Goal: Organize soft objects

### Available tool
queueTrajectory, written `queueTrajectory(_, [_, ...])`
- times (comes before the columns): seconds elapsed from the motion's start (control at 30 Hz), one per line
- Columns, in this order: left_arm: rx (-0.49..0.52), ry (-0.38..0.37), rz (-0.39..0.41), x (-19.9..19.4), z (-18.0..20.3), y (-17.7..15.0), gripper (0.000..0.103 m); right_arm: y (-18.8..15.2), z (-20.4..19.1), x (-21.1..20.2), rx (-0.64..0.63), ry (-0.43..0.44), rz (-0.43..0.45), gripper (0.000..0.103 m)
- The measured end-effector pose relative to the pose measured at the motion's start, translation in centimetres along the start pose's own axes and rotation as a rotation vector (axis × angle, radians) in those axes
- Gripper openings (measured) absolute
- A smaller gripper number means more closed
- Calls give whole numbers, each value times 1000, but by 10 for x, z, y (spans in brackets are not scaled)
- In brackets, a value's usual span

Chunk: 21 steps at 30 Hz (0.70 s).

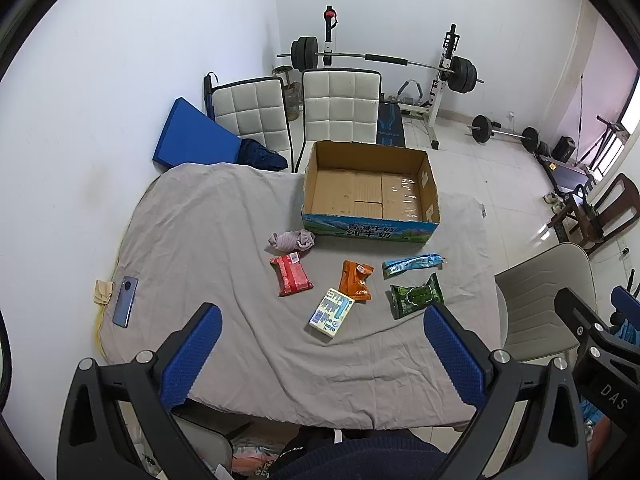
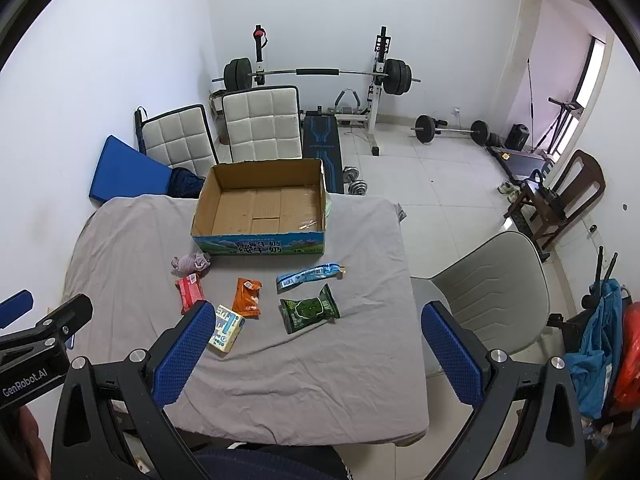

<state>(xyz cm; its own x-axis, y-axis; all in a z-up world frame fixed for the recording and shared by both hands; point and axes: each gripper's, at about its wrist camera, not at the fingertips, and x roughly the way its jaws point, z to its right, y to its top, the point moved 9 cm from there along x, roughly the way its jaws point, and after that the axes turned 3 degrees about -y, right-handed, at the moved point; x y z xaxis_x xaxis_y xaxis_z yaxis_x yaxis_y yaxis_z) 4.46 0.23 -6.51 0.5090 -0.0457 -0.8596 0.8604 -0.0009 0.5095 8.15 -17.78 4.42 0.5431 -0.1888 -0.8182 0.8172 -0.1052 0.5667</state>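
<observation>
An empty cardboard box [image 1: 370,192] [image 2: 264,208] stands at the far side of a grey-clothed table [image 1: 224,240] [image 2: 328,360]. In front of it lie a bundled pale purple cloth [image 1: 291,240] [image 2: 191,263], a red pack [image 1: 291,274] [image 2: 189,292], an orange pack [image 1: 355,280] [image 2: 247,297], a white-blue tissue pack [image 1: 331,313] [image 2: 227,328], a green pack [image 1: 416,296] [image 2: 309,309] and a light blue tube pack [image 1: 412,265] [image 2: 310,276]. My left gripper [image 1: 322,354] and right gripper [image 2: 316,354] are both open and empty, held above the table's near edge.
A phone [image 1: 125,301] lies at the table's left edge. Two white padded chairs [image 1: 340,106] stand behind the box, a grey chair [image 2: 492,292] at the right. A blue mat [image 1: 192,138], a barbell rack [image 2: 320,76] and weights are further back.
</observation>
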Motion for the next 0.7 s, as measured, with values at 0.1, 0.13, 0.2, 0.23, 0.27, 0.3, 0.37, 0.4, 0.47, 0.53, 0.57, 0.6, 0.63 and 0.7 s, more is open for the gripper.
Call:
queueTrajectory(0.1, [-1, 2, 1, 0, 0, 0, 103, -1, 1, -4, 8, 0, 5, 103])
queueTrajectory(0.13, [-4, 2, 1, 0, 0, 0, 103, -1, 1, -5, 9, -1, 7, 103])
queueTrajectory(0.2, [-3, 2, 3, -1, 1, 1, 103, -1, 2, -8, 13, -1, 13, 103])
queueTrajectory(0.23, [0, 2, 3, -1, 1, 2, 103, -2, 2, -8, 15, -1, 13, 103])
queueTrajectory(0.27, [-2, 1, 4, -2, 0, 1, 103, -2, 2, -9, 16, 0, 14, 103])
queueTrajectory(0.3, [-1, 1, 4, -3, -1, 2, 103, -2, 2, -9, 16, 1, 15, 103])
queueTrajectory(0.37, [-2, 3, 6, -2, 1, 2, 103, -4, 2, -10, 17, 1, 16, 103])
queueTrajectory(0.4, [-2, 5, 5, -2, 1, 2, 103, -4, 1, -10, 19, 3, 16, 103])
queueTrajectory(0.47, [-1, 4, 6, -2, 2, 1, 103, -4, 2, -10, 19, 2, 18, 103])
queueTrajectory(0.53, [1, 5, 7, -3, 2, 2, 103, -4, 3, -12, 20, 4, 22, 103])
queueTrajectory(0.57, [2, 4, 7, -3, 2, 2, 103, -4, 4, -12, 19, 4, 22, 103])
queueTrajectory(0.6, [3, 5, 7, -3, 2, 2, 103, -5, 4, -12, 21, 9, 21, 103])
queueTrajectory(0.63, [1, 6, 8, -4, 2, 2, 103, -5, 4, -12, 20, 10, 20, 103])
queueTrajectory(0.7, [-1, 5, 7, -5, 1, 2, 103, -5, 4, -11, 18, 10, 19, 103])
